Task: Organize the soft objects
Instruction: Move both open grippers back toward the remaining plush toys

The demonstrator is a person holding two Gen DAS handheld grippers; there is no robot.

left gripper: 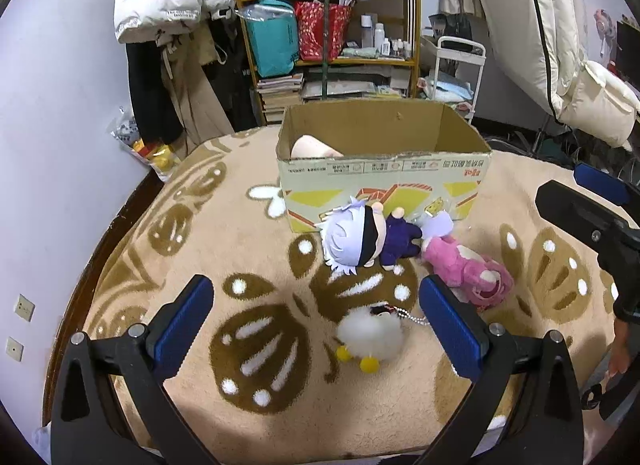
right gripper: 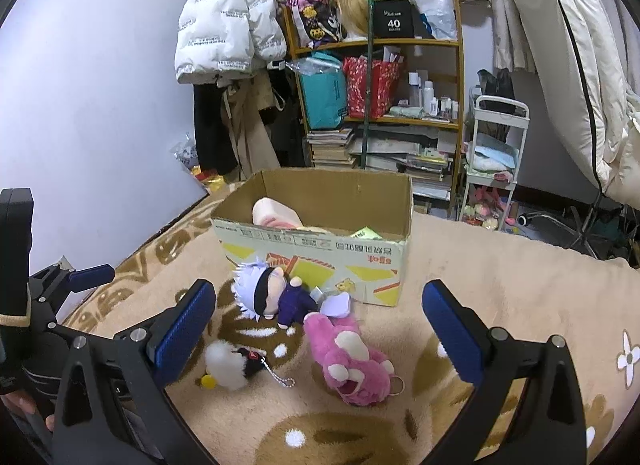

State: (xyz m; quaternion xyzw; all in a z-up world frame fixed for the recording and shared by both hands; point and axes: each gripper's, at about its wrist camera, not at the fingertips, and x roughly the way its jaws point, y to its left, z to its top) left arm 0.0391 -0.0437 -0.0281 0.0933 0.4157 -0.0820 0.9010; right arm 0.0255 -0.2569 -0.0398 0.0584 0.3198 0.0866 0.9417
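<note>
**Operator:** Risks first, then. I've got both grippers hovering over the blanket point(left gripper: 120, 265), holding nothing. My left gripper point(left gripper: 316, 329) has its fingers spread wide, and so does the right gripper point(right gripper: 320, 325). Three toys lie in front of the box point(left gripper: 384, 181): the doll point(left gripper: 360, 237) close against its front wall, the pink bear point(right gripper: 348, 357) just beside the doll, and the white puff point(left gripper: 370, 335) nearest me.

**Spotter:** What worries you about the puff?

**Operator:** It sits between my left fingers, but it looks small and fluffy. I'd guess the pads could close on fur alone and it would slip out on the lift. Its bead chain point(left gripper: 414, 319) trails toward my right-hand pad, so it might snag there or drag across the bear.

**Spotter:** And the bear?

**Operator:** Its feet touch or overlap the doll; I can't tell which. If I grab it low, the doll may come along, or get shoved harder against the cardboard.

**Spotter:** Box trouble?

**Operator:** Something pale already lies inside at the left end, so I'd drop toward the right. The box looks light; clipping its rim could slide it across the blanket.

**Spotter:** Both arms together?

**Operator:** The grippers are near each other over the same cluster, so I judge a collision likely if both reach in at once.
</note>
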